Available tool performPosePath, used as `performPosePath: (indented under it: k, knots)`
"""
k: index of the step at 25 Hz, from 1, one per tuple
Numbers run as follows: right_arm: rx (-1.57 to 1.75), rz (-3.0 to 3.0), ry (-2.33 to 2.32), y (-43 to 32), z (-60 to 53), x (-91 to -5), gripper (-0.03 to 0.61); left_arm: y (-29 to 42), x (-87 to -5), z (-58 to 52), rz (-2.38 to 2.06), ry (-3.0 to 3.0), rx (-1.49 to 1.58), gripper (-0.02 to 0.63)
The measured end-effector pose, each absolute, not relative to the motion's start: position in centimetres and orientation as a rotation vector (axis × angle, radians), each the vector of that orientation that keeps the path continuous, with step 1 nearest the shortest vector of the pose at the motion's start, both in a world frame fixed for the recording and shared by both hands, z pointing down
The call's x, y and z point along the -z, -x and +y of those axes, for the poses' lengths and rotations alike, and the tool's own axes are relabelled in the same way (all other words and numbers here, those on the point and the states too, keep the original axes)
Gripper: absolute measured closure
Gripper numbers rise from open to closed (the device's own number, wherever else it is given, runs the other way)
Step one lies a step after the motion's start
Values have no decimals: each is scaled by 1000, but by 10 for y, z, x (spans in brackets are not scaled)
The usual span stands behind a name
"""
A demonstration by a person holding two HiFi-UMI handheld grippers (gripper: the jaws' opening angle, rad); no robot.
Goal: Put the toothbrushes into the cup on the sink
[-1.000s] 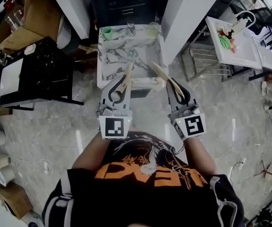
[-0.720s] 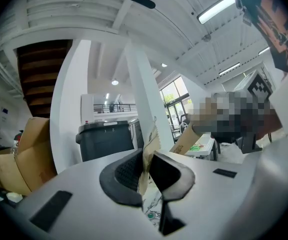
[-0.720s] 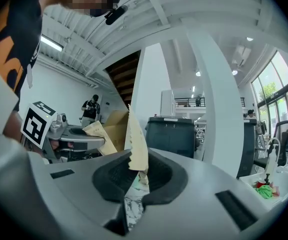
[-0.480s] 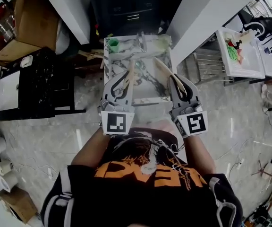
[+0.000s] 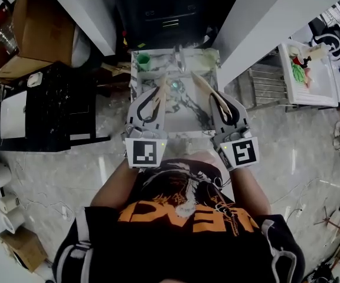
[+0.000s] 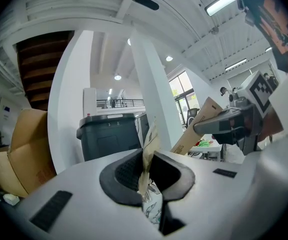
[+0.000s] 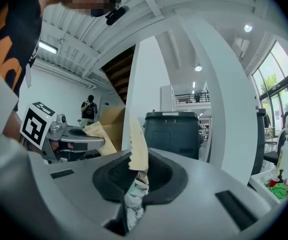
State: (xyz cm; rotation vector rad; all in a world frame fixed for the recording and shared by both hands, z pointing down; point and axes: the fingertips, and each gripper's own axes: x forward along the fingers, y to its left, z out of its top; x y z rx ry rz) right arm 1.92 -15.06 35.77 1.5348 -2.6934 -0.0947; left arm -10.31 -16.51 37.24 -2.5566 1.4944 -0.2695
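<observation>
A marble-patterned sink lies straight ahead, with a green cup on its far left corner beside the faucet. My left gripper is shut on a toothbrush in a tan paper wrapper, held over the sink's left half. My right gripper is shut on a second wrapped toothbrush, which slants left over the basin. In the left gripper view the wrapper stands pinched between the pads of the gripper. The right gripper view shows the same with its wrapper and gripper.
A black table and a cardboard box stand to the left. A metal rack and a white table with toys are on the right. A dark bin sits beyond the sink. Paper rolls lie on the floor.
Both grippers and the person have advanced toward the sink. The gripper tips, earlier at its near edge, now reach over the basin. Both wrappers stay pinched.
</observation>
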Motion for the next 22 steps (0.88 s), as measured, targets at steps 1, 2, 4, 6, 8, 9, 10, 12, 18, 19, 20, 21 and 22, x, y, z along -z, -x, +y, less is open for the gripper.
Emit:
performPosePath:
  k: [1,2,4,6,8,9,10,12,18,19,20,21,22]
  knots:
    - [95,-2702,-1527,-21,-155,-357,537,99,-370,-169,1496,2553,268,563]
    - [99,-2710,-1520,-25,-159,-356,537,94,-368,-173,1497,2548,266,563]
    - [101,-2723,-1513,-32,-168,-355,537,85,-365,-182,1498,2532,265,563]
    - [73,-2704,-1495,-44,-176,-361,537,75,-364,-190,1495,2517,274,563]
    - [30,-2657,-1468,-59,-182,-372,537,64,-364,-197,1502,2514,281,563]
    - [22,-2655,-1465,-66,-187,-375,537,59,-365,-201,1509,2514,284,563]
    - [22,-2666,-1465,-71,-192,-375,537,55,-365,-205,1516,2512,289,563]
    - [36,-2696,-1461,-78,-200,-375,537,47,-366,-212,1533,2503,289,563]
    - [93,-2796,-1426,-74,-218,-364,537,31,-365,-219,1530,2499,266,563]
    - [94,-2797,-1424,-73,-220,-363,537,30,-364,-220,1527,2500,261,563]
    - [94,-2796,-1424,-73,-223,-362,537,31,-363,-223,1526,2500,261,563]
    - [95,-2794,-1424,-72,-226,-362,537,32,-362,-226,1524,2501,265,563]
    - [95,-2792,-1426,-71,-229,-362,537,33,-362,-229,1521,2504,274,563]
